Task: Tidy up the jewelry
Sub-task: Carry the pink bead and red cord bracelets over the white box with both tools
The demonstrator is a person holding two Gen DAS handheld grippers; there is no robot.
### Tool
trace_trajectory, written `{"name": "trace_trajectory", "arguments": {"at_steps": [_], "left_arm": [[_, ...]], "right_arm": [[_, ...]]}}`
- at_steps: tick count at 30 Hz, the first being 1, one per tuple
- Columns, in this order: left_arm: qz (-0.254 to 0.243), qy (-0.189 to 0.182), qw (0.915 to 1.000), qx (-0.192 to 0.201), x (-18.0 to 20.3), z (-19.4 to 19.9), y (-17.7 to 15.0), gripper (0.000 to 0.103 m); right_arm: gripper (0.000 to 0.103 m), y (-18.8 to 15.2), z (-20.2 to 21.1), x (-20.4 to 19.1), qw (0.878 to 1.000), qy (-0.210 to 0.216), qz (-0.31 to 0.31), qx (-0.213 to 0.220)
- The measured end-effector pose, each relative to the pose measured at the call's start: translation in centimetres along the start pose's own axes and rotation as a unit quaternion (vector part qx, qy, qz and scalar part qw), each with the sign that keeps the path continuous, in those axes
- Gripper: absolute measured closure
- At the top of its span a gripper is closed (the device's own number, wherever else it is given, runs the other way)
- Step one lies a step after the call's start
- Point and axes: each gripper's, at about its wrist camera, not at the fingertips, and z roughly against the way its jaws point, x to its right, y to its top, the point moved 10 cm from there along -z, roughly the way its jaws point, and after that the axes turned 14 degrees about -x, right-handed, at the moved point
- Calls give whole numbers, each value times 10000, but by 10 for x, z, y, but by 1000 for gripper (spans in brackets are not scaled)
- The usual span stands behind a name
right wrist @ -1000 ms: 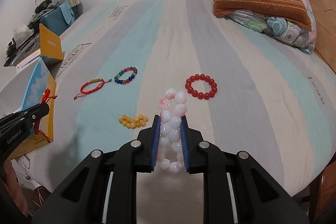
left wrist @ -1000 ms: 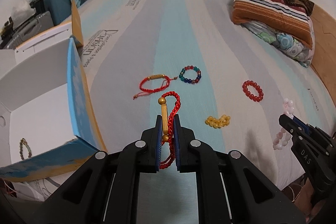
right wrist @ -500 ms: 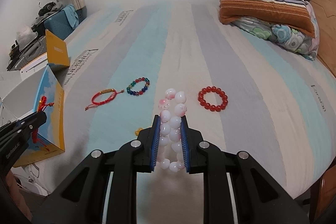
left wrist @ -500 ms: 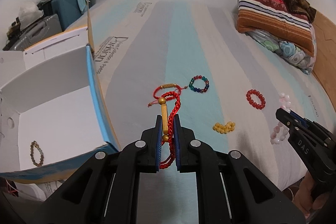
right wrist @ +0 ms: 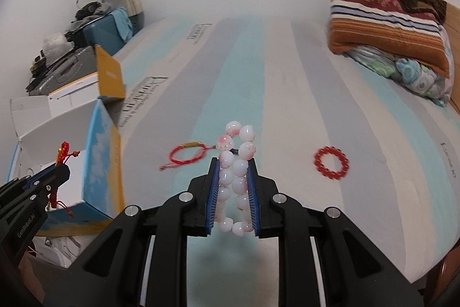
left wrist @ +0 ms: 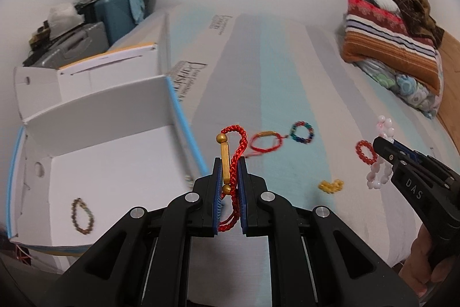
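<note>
Clamping a red cord [left wrist: 234,160], the left claw [left wrist: 229,163] hung beside the box [left wrist: 109,163] at its 9 o'clock, ready to drop it, while the right claw [right wrist: 232,163] pinched pink beads [right wrist: 235,174] above the bed [right wrist: 287,105].

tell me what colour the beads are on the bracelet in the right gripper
White with pink blotches, the beaded bracelet shows best in the right wrist view.

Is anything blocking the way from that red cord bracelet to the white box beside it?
Only the box's own near wall. The left tool, shut on the red cord bracelet, is beside the open box, whose top is uncovered. One beaded bracelet lies on its floor.
</note>
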Motion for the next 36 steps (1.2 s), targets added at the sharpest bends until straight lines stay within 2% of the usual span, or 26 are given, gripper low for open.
{"name": "trace_trajectory", "arguments": {"at_steps": [9, 18, 24, 36], "left_arm": [[388, 249, 9989, 68, -67, 15, 1, 94], [807, 535, 9953, 61, -142, 25, -11, 94], [1009, 647, 9928, 43, -179, 28, -19, 94], [1390, 872, 9863, -187, -239, 16, -44, 94]], "right_arm": [[85, 12, 7, -68, 9990, 176, 396, 98], [85, 18, 9, -143, 9961, 412, 769, 154], [85, 19, 11, -195, 9923, 628, 1050, 193], [85, -5, -15, -274, 9842, 878, 1536, -85]]}}
